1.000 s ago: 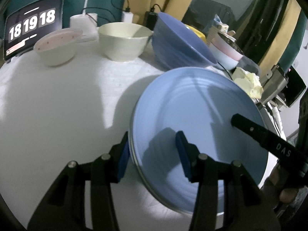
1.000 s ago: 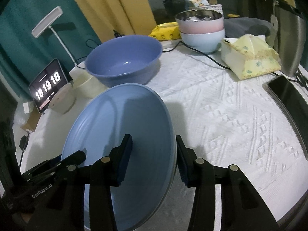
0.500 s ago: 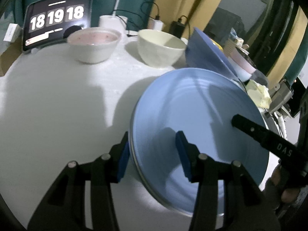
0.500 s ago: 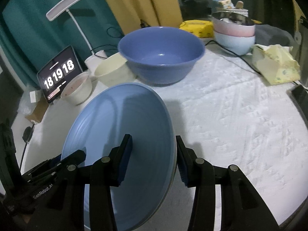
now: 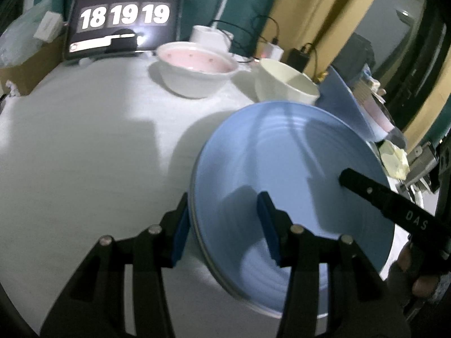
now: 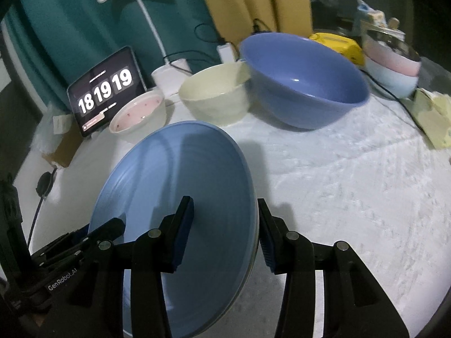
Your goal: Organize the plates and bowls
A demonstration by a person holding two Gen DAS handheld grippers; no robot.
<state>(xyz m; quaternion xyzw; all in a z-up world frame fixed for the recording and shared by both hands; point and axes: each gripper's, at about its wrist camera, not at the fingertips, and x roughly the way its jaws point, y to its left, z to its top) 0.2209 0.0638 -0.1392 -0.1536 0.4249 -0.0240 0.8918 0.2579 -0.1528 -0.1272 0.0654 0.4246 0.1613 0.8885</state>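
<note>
We pinch the blue plate (image 5: 296, 174) by its rim, left tool (image 5: 222, 225) and right tool (image 6: 225, 225) on opposite edges. It looks hard, smooth and breakable. Slippery too, so grip the rim tight.

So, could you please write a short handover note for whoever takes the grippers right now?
Left gripper: shut on blue plate, at its left rim.
Right gripper: shut on the same plate's right rim; the plate is held above the white tablecloth.
At the back: pink-lined bowl, cream bowl, large blue bowl, in a row.
Done: plate picked up.
Left: set it down, then sort the bowls.
</note>
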